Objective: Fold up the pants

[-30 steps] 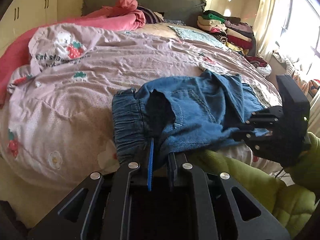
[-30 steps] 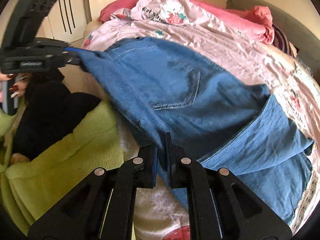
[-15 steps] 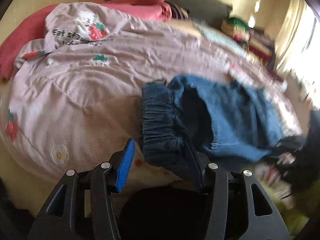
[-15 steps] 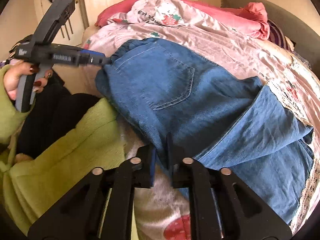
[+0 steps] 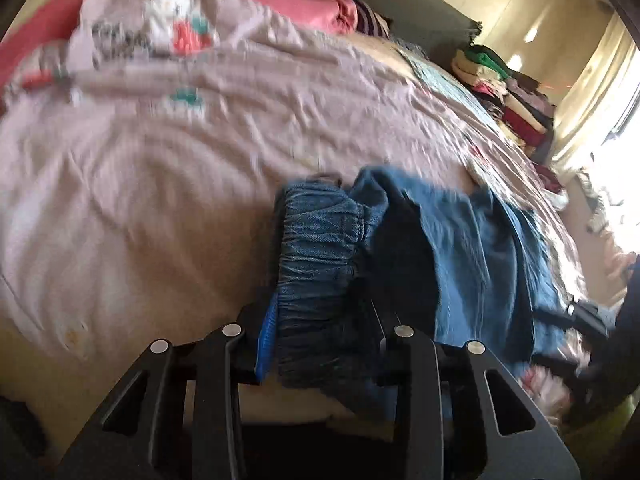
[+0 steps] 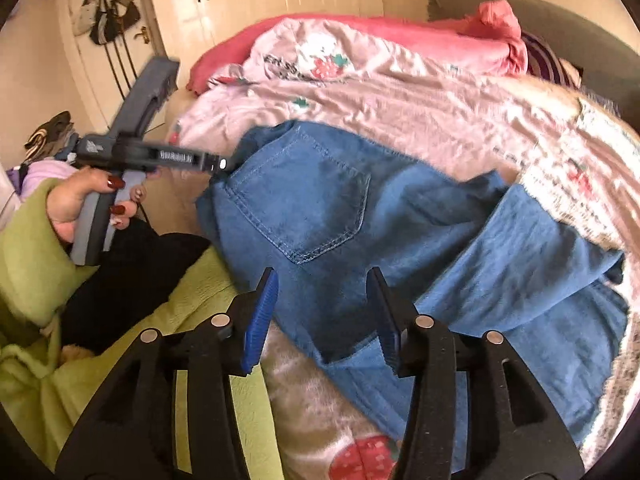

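Observation:
Blue denim pants (image 6: 320,216) lie on the bed, back pocket up, legs folded over to the right. Their bunched elastic waistband (image 5: 320,248) shows in the left wrist view. My left gripper (image 5: 324,332) is open, and the waistband sits between its fingers. In the right wrist view the left gripper (image 6: 224,164) touches the waistband corner. My right gripper (image 6: 324,304) is open, its blue-padded fingers spread over the near edge of the pants by the pocket.
A pink quilt (image 5: 160,160) with strawberry prints covers the bed. A pink blanket (image 6: 400,36) lies at the head. Stacked folded clothes (image 5: 508,96) sit at the far right. My green sleeve (image 6: 28,240) and a green garment (image 6: 160,320) are at the near edge.
My right gripper has opened and let go of the pants' edge. My left gripper opened half a second ago and stays open around the waistband. The pants have settled flatter on the bed.

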`<state>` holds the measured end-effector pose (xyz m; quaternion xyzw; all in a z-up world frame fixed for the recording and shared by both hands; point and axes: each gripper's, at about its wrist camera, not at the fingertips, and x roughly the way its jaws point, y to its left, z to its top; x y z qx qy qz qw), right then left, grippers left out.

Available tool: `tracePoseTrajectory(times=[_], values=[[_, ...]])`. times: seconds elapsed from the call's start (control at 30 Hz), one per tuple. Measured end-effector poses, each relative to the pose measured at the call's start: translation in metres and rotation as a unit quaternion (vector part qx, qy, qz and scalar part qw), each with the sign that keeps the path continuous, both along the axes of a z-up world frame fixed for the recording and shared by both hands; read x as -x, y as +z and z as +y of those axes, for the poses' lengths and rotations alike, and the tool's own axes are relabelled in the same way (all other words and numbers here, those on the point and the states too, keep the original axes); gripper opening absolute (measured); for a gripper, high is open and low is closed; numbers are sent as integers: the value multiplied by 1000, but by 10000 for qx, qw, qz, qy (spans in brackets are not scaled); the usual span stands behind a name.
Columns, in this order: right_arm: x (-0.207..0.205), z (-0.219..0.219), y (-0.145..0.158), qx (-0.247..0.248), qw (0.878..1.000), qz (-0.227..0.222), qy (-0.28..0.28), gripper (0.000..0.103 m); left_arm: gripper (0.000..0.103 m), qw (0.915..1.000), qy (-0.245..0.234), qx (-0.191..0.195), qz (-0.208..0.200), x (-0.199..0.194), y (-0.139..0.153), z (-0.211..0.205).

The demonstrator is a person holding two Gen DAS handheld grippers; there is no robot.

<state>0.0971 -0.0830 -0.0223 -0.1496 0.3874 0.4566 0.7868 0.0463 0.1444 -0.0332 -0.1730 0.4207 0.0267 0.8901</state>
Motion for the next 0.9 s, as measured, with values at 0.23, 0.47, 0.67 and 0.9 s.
tracePoseTrajectory(times=[0.23,0.47,0.67,0.9], values=[[-1,12,-29,530,9985,91,-82,39,36,9963,-4,-864,39,-8,7,-5],[-1,8,-34,531,9982,181,-191,40,57,9967,315,-723,-192,23,8,6],[1,-8,-21,179,9986,346,-350,44,55,9843,-35,-1584,-777,42,53,-43],[-4,-33,-2,-22,9974,216,-686,54,55,9804,-1168,-1572,-234,12,17,-104]])
